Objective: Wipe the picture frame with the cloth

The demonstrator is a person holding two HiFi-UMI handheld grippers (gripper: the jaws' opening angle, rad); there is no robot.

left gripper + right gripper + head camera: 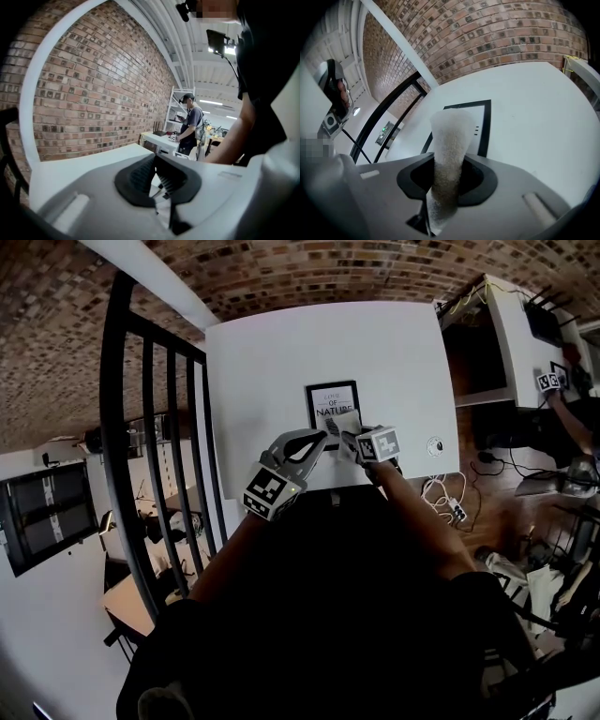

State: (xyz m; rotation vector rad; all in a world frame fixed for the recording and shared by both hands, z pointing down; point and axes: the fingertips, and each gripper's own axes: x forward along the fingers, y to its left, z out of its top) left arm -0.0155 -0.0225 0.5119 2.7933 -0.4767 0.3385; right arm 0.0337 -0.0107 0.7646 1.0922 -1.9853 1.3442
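Lengthwise away lies picture frame (328, 401), right gripper (446, 180) pinching cloth (449, 136), left gripper (157, 176) jaws together.

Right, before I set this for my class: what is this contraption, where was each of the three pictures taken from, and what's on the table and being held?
There is no robot here: a person holds a two-jaw claw in each hand. The head view comes from a camera on the person's head, looking down. The other two come from cameras riding on each claw, looking along its jaws. On the white table lies a black picture frame, with a small round object to its right. The right claw is shut on a pale cloth, held at the frame. The left claw sits at the frame's near left corner, jaws drawn together; whether they pinch the frame I can't tell.
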